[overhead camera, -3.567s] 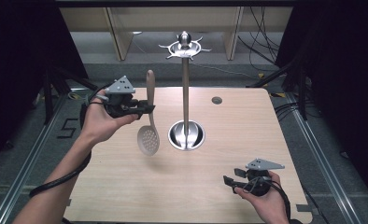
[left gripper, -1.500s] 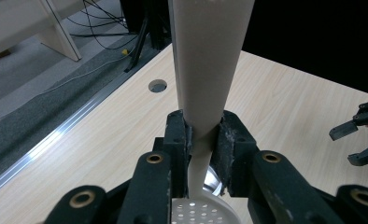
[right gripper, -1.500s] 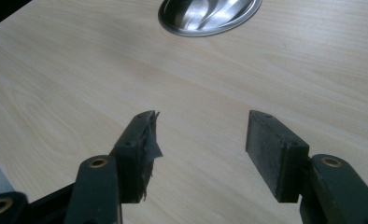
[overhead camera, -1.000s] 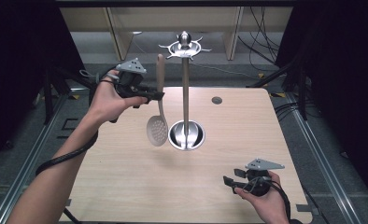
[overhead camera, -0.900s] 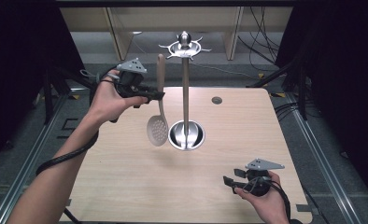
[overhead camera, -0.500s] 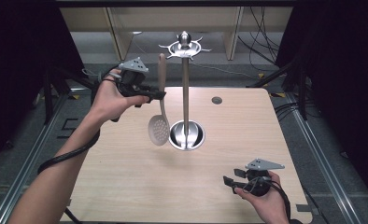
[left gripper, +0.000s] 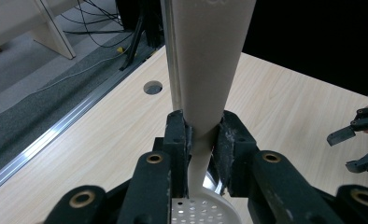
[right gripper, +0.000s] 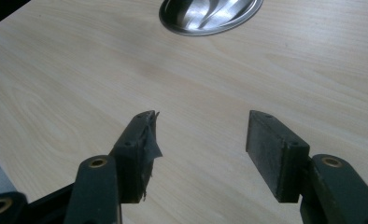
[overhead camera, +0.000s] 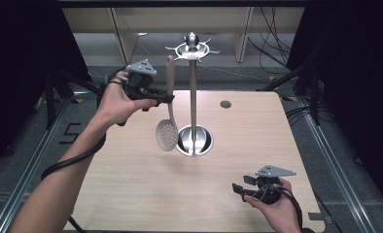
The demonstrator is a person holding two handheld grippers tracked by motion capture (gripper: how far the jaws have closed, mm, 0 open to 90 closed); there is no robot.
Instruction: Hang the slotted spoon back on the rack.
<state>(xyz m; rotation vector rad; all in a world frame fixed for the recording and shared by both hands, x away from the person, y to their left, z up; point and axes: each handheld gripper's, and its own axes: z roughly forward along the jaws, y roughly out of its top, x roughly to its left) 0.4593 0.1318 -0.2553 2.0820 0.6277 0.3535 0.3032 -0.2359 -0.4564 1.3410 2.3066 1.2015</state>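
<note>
My left gripper [overhead camera: 166, 98] clamps the neck of the slotted spoon [overhead camera: 167, 116], which hangs upright above the table [overhead camera: 131, 194], bowl down, just beside the steel stand [overhead camera: 193, 97] near the far edge. My right gripper [overhead camera: 238, 188] rests near the near right corner, jaws spread wide, grasping nothing

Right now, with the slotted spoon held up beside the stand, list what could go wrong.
1. The left hand-held gripper pinches only the narrow neck of the slotted spoon; the spoon could pivot or slip.
2. The spoon's bowl hangs close to the stand's pole; it may knock against it.
3. The handle top sits beside the hook ring, so a misjudged lift could miss a hook.
</note>
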